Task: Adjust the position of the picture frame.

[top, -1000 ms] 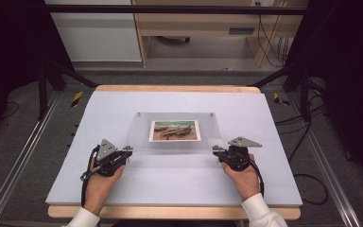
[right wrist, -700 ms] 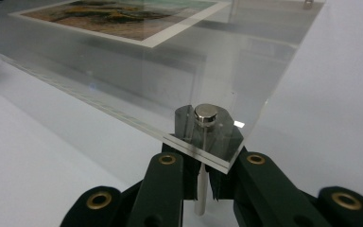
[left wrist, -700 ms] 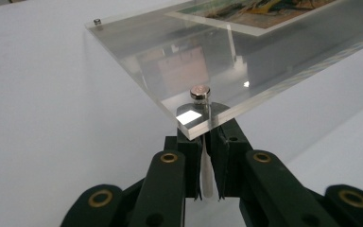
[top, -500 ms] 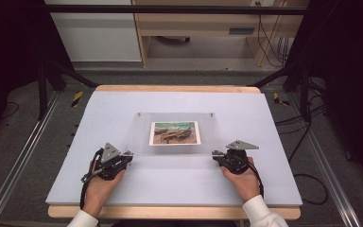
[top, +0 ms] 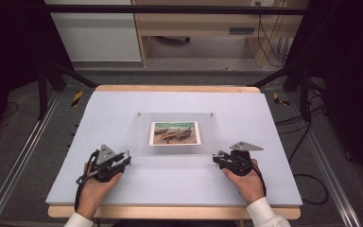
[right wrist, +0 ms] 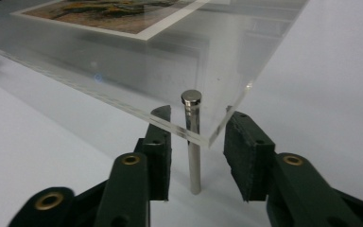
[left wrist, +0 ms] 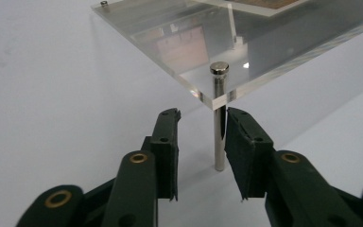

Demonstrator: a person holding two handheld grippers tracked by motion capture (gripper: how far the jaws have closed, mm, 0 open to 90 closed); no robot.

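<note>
picture [top: 175, 133] on clear panel [top: 137, 142], panel on pins, mid-table [top: 274, 189]

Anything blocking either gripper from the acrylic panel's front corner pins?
Nothing visible. The left gripper straddles its metal pin under the clear panel; the right gripper straddles its pin. Jaws just opened; pads are not pressing.

High view above the table [top: 264, 189]; claw views close on acrylic frame [top: 175, 135] corners.

A: Can you make out the print [top: 175, 133] under the clear acrylic panel [left wrist: 246, 42]?

B: Boats maybe; it's too small, and both gripper views crop it at the top edge.

A: The far pins?

B: Tiny specks.
</note>
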